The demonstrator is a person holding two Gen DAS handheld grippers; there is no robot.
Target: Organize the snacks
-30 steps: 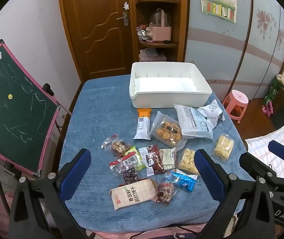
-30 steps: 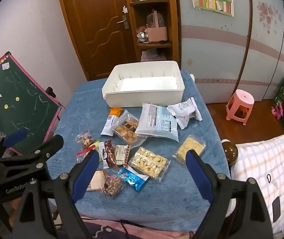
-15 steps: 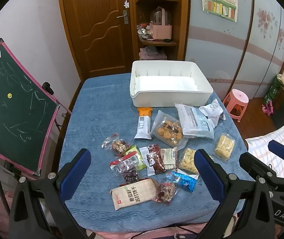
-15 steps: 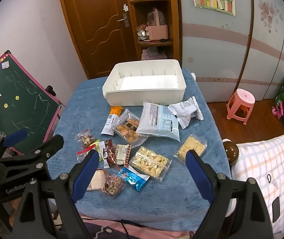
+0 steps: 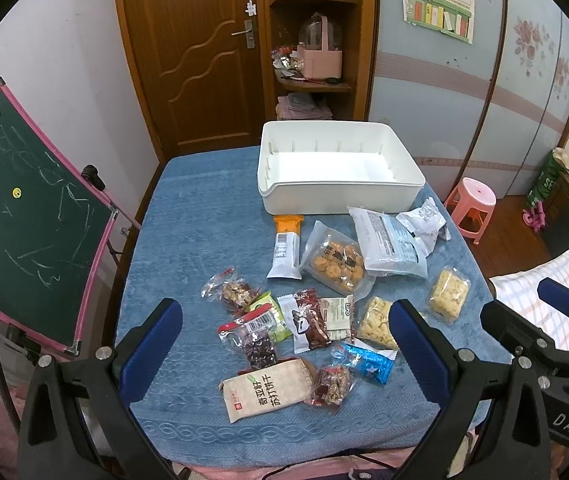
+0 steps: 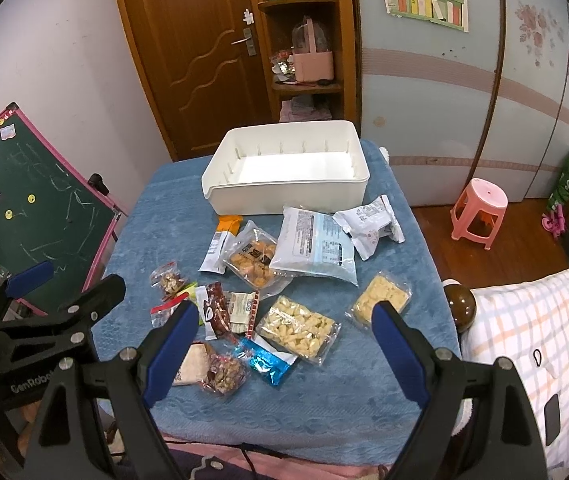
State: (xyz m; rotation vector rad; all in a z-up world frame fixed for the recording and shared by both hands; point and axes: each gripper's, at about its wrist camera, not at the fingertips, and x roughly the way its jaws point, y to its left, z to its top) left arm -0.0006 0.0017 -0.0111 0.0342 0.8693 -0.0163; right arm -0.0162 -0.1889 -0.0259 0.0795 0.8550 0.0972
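Several snack packets lie scattered on a blue-covered table [image 5: 188, 240]. An empty white bin [image 5: 336, 196] stands at the table's far side; it also shows in the right wrist view [image 6: 284, 196]. Near me lie a beige cracker pack [image 5: 266, 394], a blue foil packet [image 5: 366, 362], a large pale blue bag [image 6: 314, 246] and a clear tray of yellow puffs [image 6: 298, 328]. My left gripper [image 5: 284, 350] is open and empty above the near snacks. My right gripper [image 6: 284, 348] is open and empty above the near edge.
A green chalkboard easel [image 5: 24, 208] stands left of the table. A pink stool [image 6: 480, 208] stands on the floor at right. A checked bed cover [image 6: 532, 320] lies at the near right. A wooden door and shelf are behind the table.
Both views have shifted slightly, with the table and bin sitting a little lower in the frames. No snack has moved and both grippers stay open.
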